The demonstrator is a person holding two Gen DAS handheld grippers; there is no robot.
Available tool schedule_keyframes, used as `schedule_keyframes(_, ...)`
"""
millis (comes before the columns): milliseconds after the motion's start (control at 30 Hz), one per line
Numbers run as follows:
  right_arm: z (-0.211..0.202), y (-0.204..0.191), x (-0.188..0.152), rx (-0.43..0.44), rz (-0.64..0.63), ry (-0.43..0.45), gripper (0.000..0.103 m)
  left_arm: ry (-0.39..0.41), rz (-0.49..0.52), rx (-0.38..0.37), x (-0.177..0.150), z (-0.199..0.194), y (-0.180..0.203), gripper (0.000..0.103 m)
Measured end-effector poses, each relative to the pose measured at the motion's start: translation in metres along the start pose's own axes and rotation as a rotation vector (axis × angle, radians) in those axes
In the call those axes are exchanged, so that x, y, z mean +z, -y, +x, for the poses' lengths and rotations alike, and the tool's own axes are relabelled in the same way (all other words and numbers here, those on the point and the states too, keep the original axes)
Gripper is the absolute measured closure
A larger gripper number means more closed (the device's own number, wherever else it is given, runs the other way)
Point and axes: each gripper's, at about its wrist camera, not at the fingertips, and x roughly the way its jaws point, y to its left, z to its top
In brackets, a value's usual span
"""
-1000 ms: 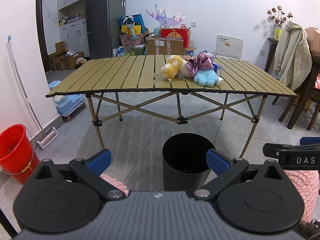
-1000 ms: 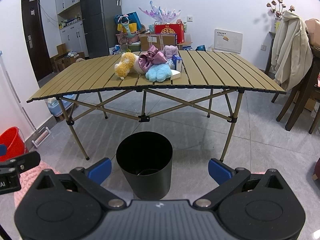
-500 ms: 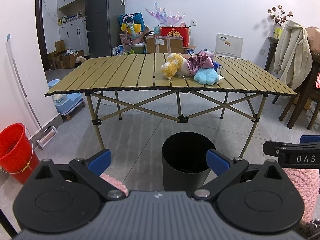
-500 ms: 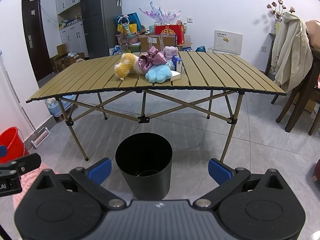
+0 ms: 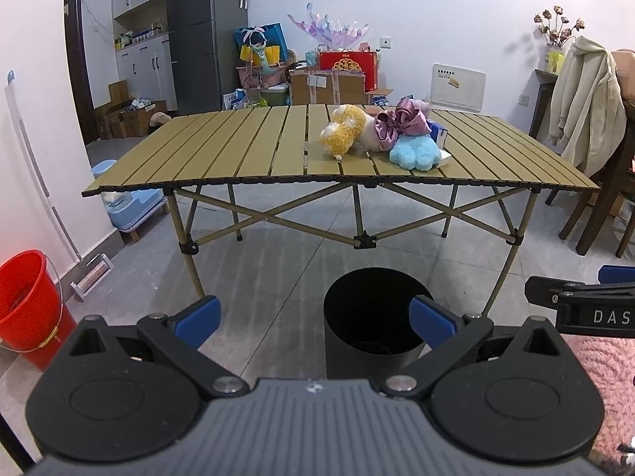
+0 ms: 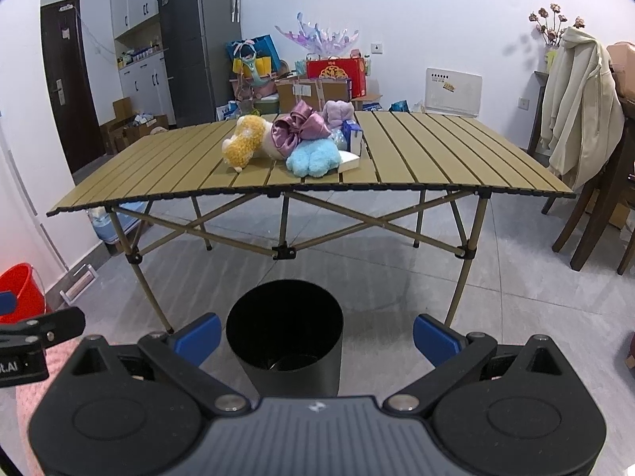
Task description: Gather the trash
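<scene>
A black round bin (image 5: 373, 317) stands on the floor in front of a slatted folding table (image 5: 238, 154); it also shows in the right wrist view (image 6: 283, 329). On the table lie a yellow plush (image 5: 343, 135), a pink bow (image 5: 403, 121), a blue plush (image 5: 414, 152) and small white and blue boxes (image 6: 351, 146). My left gripper (image 5: 313, 317) is open and empty, low over the floor, just left of the bin. My right gripper (image 6: 315, 335) is open and empty, with the bin between its fingers' line of sight. Something lies at the bin's bottom.
A red bucket (image 5: 27, 305) stands at the left wall. A pink rug (image 5: 603, 361) lies under the right gripper. Chairs with a cream coat (image 5: 583, 107) stand right of the table. Boxes and a fridge (image 5: 194, 35) line the back wall.
Both grippers have drifted very slightly; the table looks a touch nearer. Nothing was taken or let go.
</scene>
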Motion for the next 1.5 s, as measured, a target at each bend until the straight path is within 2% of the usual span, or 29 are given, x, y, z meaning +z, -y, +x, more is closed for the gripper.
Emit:
schedule_keyframes(433,0.042,0.011,0.021,0.008,0.025,0.047,0.000,0.010,-0.017,0.002,0.029,0.036,0.001,0.000)
schedule_keyframes(533,0.040,0.015,0.025,0.006,0.033,0.070,0.000,0.008,-0.023,0.002,0.036,0.047,0.001,0.000)
schedule_keyframes(867,0.080,0.029,0.052,0.019,0.057,0.127,0.000,0.000,-0.031,0.000,0.063,0.093,0.005,0.000)
schedule_keyframes(1167,0.126,0.034,0.082,0.025,0.055,0.212,0.000,0.014,-0.065,0.002,0.092,0.142,0.001,0.000)
schedule_keyframes(1500,0.188,0.022,0.124,0.022,0.041,0.311,0.000,0.032,-0.121,0.008,0.121,0.203,-0.009,0.000)
